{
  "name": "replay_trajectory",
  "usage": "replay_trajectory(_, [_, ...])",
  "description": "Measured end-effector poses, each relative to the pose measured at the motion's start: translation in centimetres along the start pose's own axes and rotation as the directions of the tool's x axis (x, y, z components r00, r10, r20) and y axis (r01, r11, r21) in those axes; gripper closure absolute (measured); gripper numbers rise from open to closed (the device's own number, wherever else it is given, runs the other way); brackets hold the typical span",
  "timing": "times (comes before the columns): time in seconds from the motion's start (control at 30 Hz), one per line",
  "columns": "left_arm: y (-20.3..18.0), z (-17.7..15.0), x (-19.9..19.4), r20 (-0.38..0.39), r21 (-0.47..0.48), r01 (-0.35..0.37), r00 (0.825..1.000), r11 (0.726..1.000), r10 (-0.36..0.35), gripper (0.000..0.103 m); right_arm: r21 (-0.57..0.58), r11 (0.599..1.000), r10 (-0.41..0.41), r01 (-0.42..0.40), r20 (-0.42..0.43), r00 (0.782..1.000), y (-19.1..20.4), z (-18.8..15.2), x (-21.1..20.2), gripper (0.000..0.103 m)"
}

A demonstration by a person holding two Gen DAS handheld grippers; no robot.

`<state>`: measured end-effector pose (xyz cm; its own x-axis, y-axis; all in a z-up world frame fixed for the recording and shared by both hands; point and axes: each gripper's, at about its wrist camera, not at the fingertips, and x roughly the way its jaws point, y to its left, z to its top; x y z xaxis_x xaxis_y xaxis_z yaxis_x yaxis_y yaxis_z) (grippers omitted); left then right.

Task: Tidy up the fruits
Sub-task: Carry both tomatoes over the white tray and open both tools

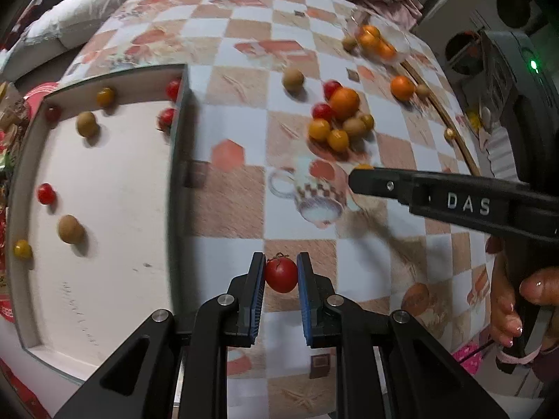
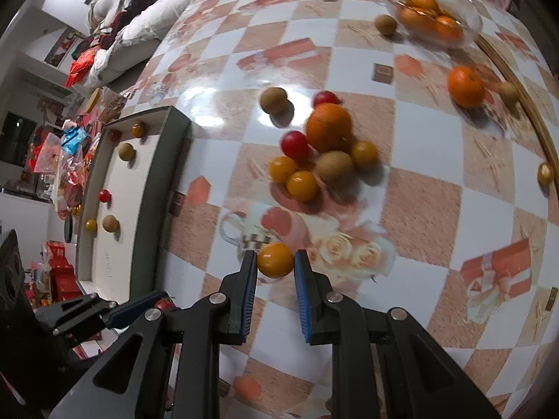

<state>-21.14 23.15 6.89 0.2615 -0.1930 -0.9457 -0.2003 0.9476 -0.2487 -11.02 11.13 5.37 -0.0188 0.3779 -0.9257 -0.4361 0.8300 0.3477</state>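
My left gripper [image 1: 280, 274] is shut on a red cherry tomato [image 1: 280, 275] and holds it above the checked tablecloth, just right of the white tray [image 1: 104, 230]. My right gripper [image 2: 275, 261] is shut on a yellow-orange cherry tomato [image 2: 275, 260] over the cloth. A pile of fruit lies ahead: a big orange [image 2: 328, 126], red tomatoes [image 2: 295, 145], yellow tomatoes [image 2: 302, 185] and brown longans [image 2: 334, 167]. The same pile shows in the left wrist view [image 1: 344, 103]. The right gripper's finger [image 1: 384, 181] crosses the left wrist view from the right.
The tray holds several scattered small fruits [image 1: 71, 228]. A glass bowl [image 2: 470, 12] of oranges stands at the far right. A lone orange [image 2: 465, 86] and longans [image 2: 273, 99] lie on the cloth. The table edge with a gold rim [image 2: 545, 132] curves at right. Clutter lies left of the tray.
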Motion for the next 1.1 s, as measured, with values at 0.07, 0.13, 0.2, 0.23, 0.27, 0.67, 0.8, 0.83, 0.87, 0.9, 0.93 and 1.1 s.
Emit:
replay_trajectory(0.07, [1.0,0.0,-0.6,0.015,-0.018,-0.007,1.0,1.0,0.007,0.084,-0.016,1.0,0.004,-0.004,0.0,1.0,0.8,0.4,0.1,0.08])
replay_trajectory(0.13, [2.2,0.0,-1.3,0.028,-0.037,-0.014,0.999,0.999,0.015,0.084,-0.035,0.999,0.007,-0.007,-0.001,1.0,1.8,0.7,0.2,0.08])
replay_trajectory(0.2, [3.3,0.0,-1.9,0.041,-0.057,-0.023,0.999,0.998,0.025,0.084,-0.056,0.998,0.011,-0.011,-0.003,1.0,2.8,1.1,0.4,0.08])
replay_trajectory(0.23, [4.0,0.0,-2.3,0.05,-0.07,-0.029,0.998,0.997,0.033,0.084,-0.068,0.998,0.014,-0.014,-0.004,1.0,3.3,1.3,0.5,0.08])
replay_trajectory(0.27, [4.5,-0.1,-2.6,0.055,-0.079,-0.034,0.998,0.996,0.038,0.084,-0.078,0.997,0.016,-0.017,-0.006,1.0,3.8,1.5,0.6,0.08])
replay_trajectory(0.67, [13.0,-1.7,-4.9,0.092,-0.25,-0.118,0.985,0.961,0.145,0.084,-0.218,0.974,0.053,-0.061,-0.045,0.998,12.0,3.6,3.3,0.08])
replay_trajectory(0.8, [15.6,-2.2,-5.0,0.092,-0.3,-0.156,0.977,0.941,0.191,0.084,-0.259,0.963,0.063,-0.077,-0.063,0.996,14.7,4.3,4.8,0.08])
replay_trajectory(0.83, [16.3,-2.3,-5.0,0.087,-0.314,-0.165,0.976,0.935,0.201,0.084,-0.268,0.96,0.064,-0.08,-0.068,0.996,15.4,4.4,5.2,0.08])
replay_trajectory(0.87, [16.8,-2.4,-4.8,0.084,-0.324,-0.169,0.975,0.931,0.206,0.084,-0.278,0.957,0.063,-0.081,-0.073,0.995,15.9,4.6,5.6,0.08])
replay_trajectory(0.9, [17.2,-2.5,-4.7,0.08,-0.331,-0.174,0.974,0.928,0.211,0.083,-0.288,0.954,0.059,-0.079,-0.076,0.995,16.4,4.7,6.0,0.08])
replay_trajectory(0.93, [17.7,-2.6,-4.4,0.074,-0.338,-0.187,0.972,0.922,0.224,0.083,-0.299,0.951,0.054,-0.075,-0.08,0.995,17.0,4.9,6.5,0.08])
replay_trajectory(1.1, [19.1,-2.6,-3.0,0.041,-0.343,-0.214,0.969,0.915,0.242,0.084,-0.321,0.946,0.014,-0.043,-0.094,0.996,18.2,5.6,8.6,0.08])
